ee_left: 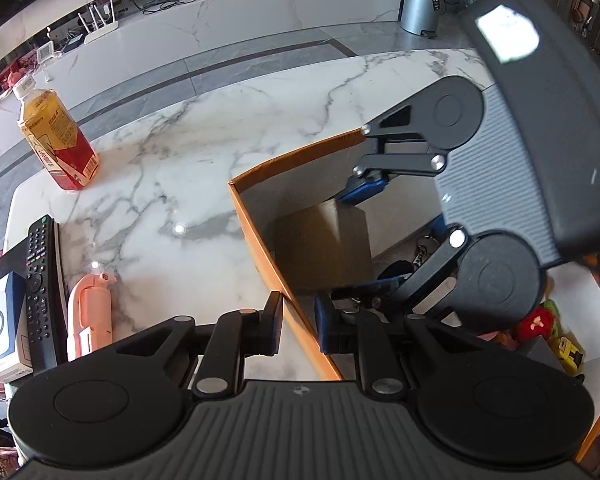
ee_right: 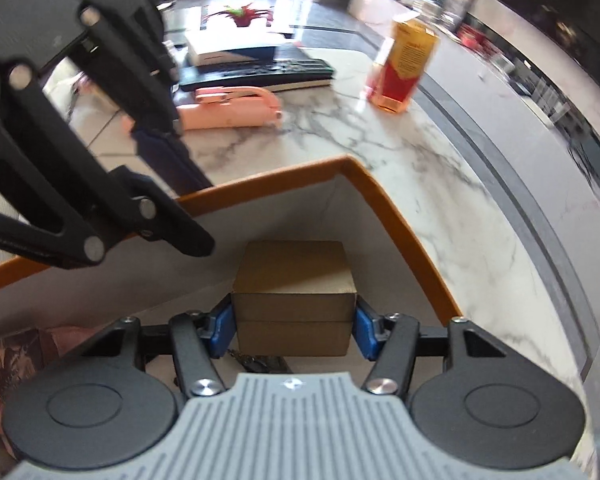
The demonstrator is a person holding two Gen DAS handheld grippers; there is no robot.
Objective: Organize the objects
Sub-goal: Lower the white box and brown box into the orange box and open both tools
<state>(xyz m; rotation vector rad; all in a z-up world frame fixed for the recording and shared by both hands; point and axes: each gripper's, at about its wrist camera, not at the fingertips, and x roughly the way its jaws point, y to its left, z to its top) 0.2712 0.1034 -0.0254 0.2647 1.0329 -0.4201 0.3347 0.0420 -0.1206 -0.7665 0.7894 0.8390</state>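
The small brown carton (ee_right: 294, 304), grasped by the right tongs (ee_right: 294, 326), should be lowered squarely into the orange-rimmed box's (ee_right: 380, 196) corner; its wall is clenched by the left tongs (ee_left: 298, 326).

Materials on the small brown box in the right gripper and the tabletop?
Small brown box: looks like matte kraft cardboard, with dull tan faces, sharp folded edges and a lid seam. Tabletop: white marble or a marble-look slab, polished, with grey veining and a bright light glint; real stone or print, I cannot tell.
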